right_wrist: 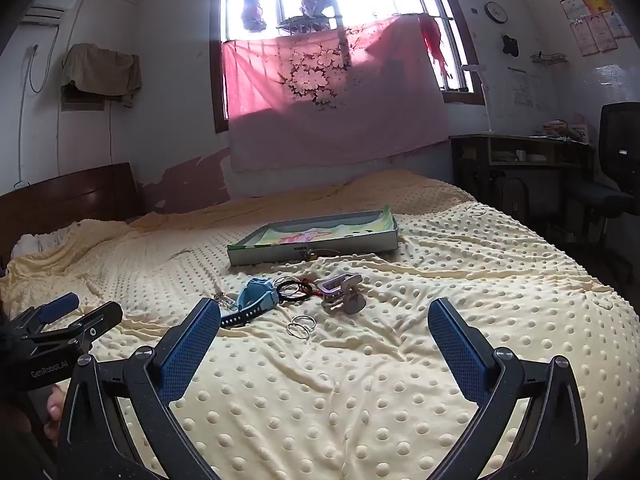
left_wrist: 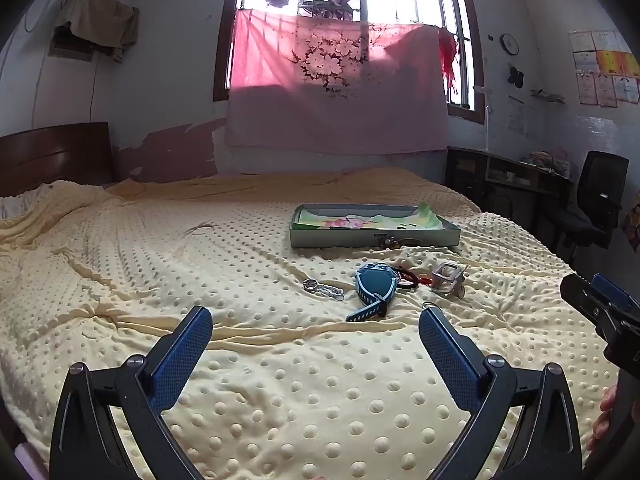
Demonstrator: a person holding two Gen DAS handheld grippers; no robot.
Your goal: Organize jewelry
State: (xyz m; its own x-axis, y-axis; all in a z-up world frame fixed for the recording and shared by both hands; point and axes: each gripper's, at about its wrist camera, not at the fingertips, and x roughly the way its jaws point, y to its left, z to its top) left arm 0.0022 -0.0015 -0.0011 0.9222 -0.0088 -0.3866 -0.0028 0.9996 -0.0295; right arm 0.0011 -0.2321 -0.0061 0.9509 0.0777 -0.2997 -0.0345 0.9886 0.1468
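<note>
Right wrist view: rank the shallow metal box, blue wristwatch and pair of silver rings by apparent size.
1. Shallow grey metal box, though farthest.
2. Blue wristwatch.
3. Pair of thin silver rings, smallest though nearest.

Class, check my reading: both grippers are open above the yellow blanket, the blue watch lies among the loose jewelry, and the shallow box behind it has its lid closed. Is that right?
Not quite. The shallow box is open, its colourful lining showing in the right wrist view. The rest stands: the left gripper and right gripper are open above the yellow blanket, and the blue watch lies among the loose jewelry.
</note>
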